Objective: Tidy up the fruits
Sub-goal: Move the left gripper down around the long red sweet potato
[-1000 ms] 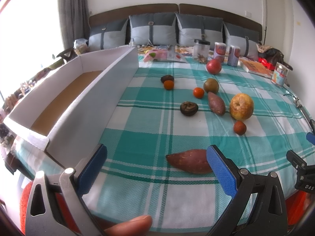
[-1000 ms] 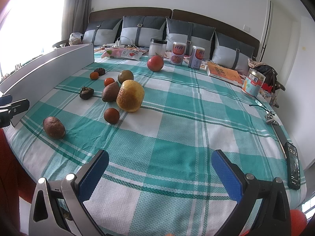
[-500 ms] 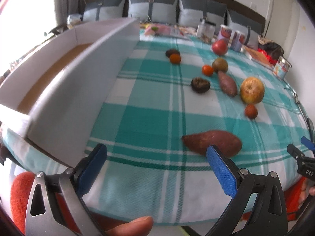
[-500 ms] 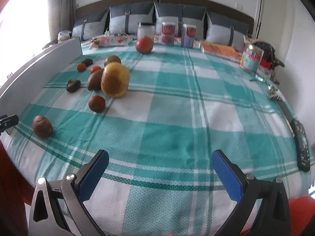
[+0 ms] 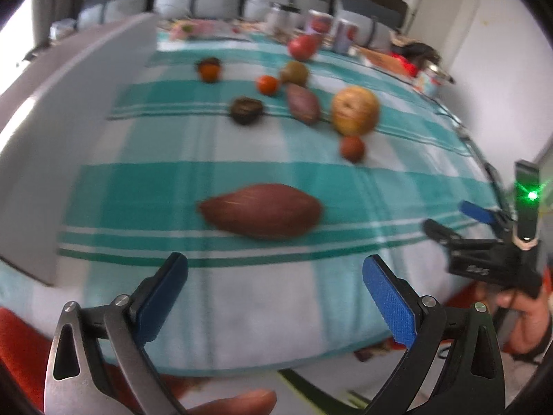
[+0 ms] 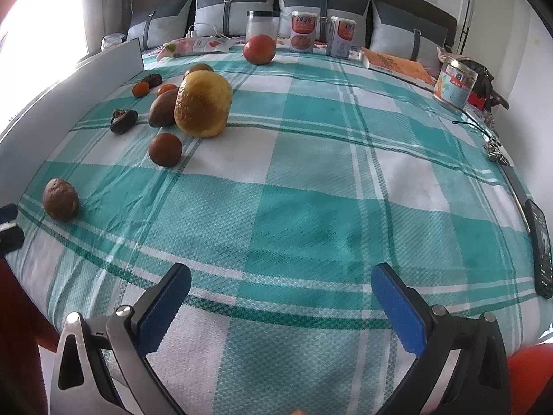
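Altogether, fruit and roots: nine pieces on the green-and-white checked bedspread [image 6: 311, 207].
Sweet potatoes: two; the large sweet potato [image 5: 260, 210] lies nearest, just ahead of the left gripper [image 5: 274, 292]; the smaller sweet potato [image 5: 302, 103] sits in the cluster further back.
Yellow fruit: one, the big yellow fruit [image 6: 203, 103], touching the smaller sweet potato in the right wrist view.
Red round fruit: one red fruit [image 6: 259, 48] far back, near the tins.
Small orange fruits: two [image 5: 268, 84] [image 5: 209, 72].
Dark shrivelled pieces: two [image 5: 246, 110] [image 6: 152, 79].
Green-brown fruit: one [image 5: 294, 72].
Small reddish-brown fruit: one [image 6: 165, 149], just in front of the yellow fruit.
White box: one long white box [image 5: 69, 110] along the left side of the bed.
Tins: two tins [image 6: 302, 31] with orange labels; writing too small to read.
Jars: one clear jar [image 6: 262, 24] by the pillows, one printed canister [image 6: 455, 84] at the right edge.
Book: one orange book [image 6: 394, 64].
Phone: one dark phone [image 6: 541, 245] at the bed's right edge.
Left gripper jaws: wide apart, holding nothing; view blurred.
Right gripper [image 6: 281, 307] jaws: wide apart, empty, over bare cloth.
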Motion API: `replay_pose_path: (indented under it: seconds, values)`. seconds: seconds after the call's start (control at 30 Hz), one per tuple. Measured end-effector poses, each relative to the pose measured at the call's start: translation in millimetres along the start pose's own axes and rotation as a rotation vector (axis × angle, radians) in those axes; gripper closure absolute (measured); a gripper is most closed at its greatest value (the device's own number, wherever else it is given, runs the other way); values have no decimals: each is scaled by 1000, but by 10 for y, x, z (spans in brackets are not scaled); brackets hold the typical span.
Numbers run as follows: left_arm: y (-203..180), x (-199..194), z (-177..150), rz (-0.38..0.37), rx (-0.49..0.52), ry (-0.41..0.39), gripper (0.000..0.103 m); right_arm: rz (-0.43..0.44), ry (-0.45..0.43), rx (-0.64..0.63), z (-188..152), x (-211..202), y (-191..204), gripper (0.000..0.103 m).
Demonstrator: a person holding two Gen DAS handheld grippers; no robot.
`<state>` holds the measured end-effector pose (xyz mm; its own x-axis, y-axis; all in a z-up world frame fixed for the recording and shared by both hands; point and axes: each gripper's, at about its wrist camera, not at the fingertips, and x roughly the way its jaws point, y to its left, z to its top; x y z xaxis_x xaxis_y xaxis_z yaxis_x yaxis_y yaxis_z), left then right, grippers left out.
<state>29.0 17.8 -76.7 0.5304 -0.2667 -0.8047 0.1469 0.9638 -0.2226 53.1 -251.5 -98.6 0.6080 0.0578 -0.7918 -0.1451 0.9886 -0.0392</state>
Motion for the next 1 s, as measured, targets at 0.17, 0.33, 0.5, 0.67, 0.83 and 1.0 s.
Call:
replay_pose_path:
  seconds: [0.17,0.33,0.5,0.67,0.83,1.0]
  values:
    - [-228,325,146,16,68,-6,1,2,3,-11,5,9,26,0]
    - [-81,618,473,81,30,-15,1,-3,4,-6,7,6,12,0]
    - [136,596,493,85,-56,-17,1,6,2,13,16,-4,-34,0]
    - [-14,678,390,243,70,15,0,2,48,34,7,102,-59,0]
    - [12,658,388,275,-4,39,0,11,53,45,8,108,-87,0]
    - [36,667,412,249,29,70,0,15,56,51,2,114,-96,0]
